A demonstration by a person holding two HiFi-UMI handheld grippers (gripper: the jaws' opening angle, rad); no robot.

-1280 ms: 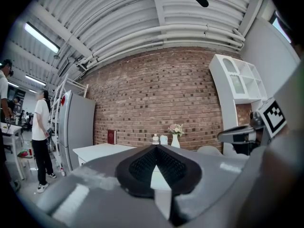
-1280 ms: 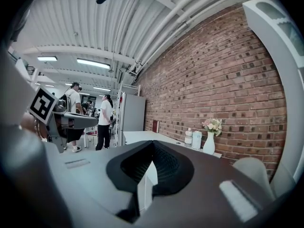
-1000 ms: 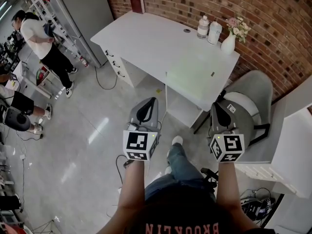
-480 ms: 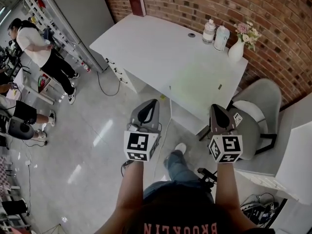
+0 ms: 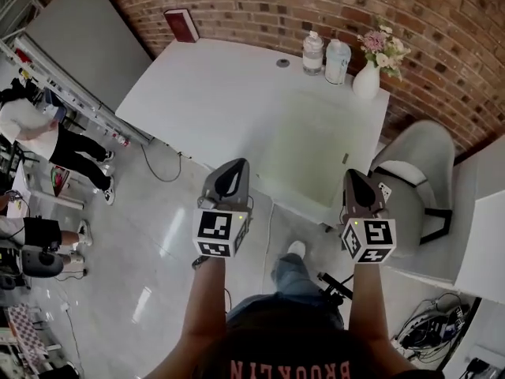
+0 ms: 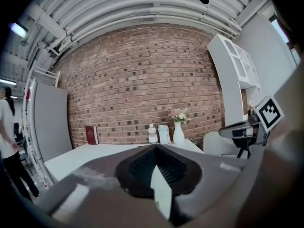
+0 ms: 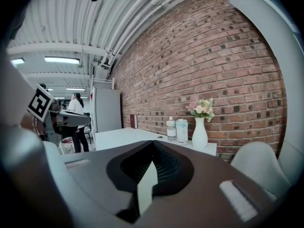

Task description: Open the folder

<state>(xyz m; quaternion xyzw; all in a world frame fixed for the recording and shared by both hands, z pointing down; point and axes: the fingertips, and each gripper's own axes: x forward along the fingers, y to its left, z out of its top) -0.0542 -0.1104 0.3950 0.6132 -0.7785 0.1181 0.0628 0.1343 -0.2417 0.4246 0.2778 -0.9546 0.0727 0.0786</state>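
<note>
A pale, nearly see-through folder (image 5: 304, 150) lies flat and closed on the near right part of the white desk (image 5: 213, 93), with a small dark tab (image 5: 345, 158) at its right edge. My left gripper (image 5: 236, 164) hangs over the floor just short of the desk's front edge, left of the folder, jaws together and empty. My right gripper (image 5: 352, 174) is level with it at the desk's near right corner, also shut on nothing. In the left gripper view the closed left gripper (image 6: 155, 147) faces the desk top (image 6: 95, 151). The right gripper (image 7: 153, 142) faces it likewise; the folder cannot be made out there.
A red book (image 5: 181, 24) stands at the desk's back left. Two bottles (image 5: 313, 52) and a white vase of flowers (image 5: 367, 77) line the back right by the brick wall. A grey chair (image 5: 418, 172) and a white cabinet (image 5: 483, 235) are at right. People (image 5: 31, 133) stand far left.
Both grippers have moved forward toward the desk, side by side and still shut. The desk now sits closer and more centred in the head view.
</note>
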